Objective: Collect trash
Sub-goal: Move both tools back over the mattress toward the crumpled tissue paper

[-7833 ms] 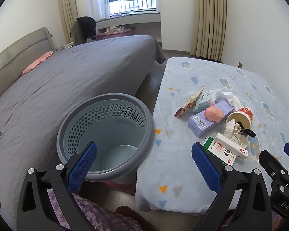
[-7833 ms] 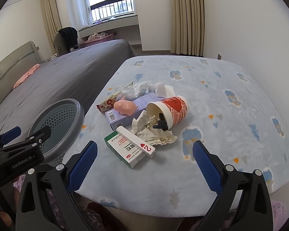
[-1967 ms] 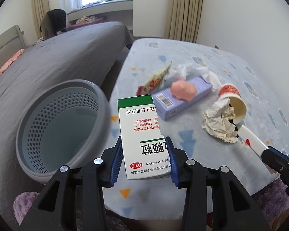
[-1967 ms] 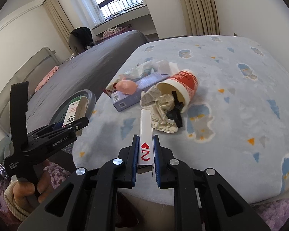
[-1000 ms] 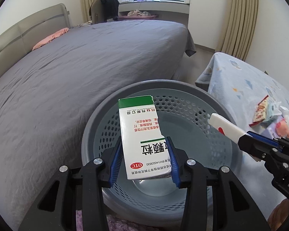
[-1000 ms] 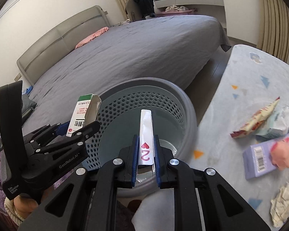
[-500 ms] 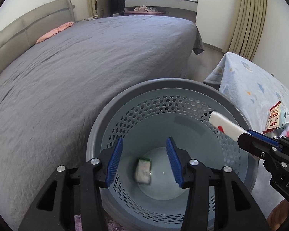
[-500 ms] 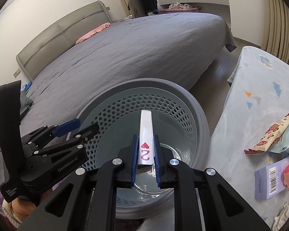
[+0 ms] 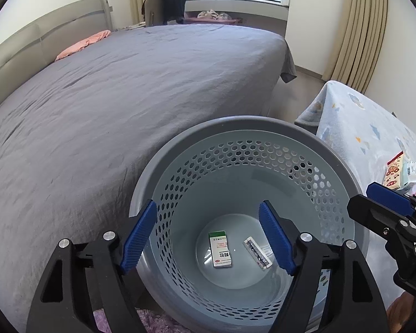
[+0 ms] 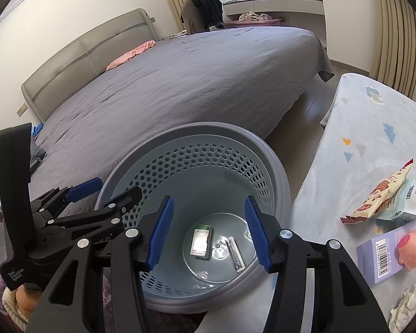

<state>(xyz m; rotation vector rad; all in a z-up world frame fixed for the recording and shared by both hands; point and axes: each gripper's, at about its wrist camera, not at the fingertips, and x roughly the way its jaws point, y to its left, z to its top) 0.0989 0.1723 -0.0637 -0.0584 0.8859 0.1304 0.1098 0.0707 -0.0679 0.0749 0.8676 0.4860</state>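
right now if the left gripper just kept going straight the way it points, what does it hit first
Likely the floor of the grey basket, near the green-and-white box lying there. The left gripper is open with nothing between its jaws, aimed down into the basket; depth is hard to judge.

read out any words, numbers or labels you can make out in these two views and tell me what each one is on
"Data Acquisition System": side of the left gripper.
Medicine box in the basket: printing too small to read.
Flat packet beside it: unreadable.
Purple box on the table: barcode, digits blurred.
Snack wrapper: print illegible.
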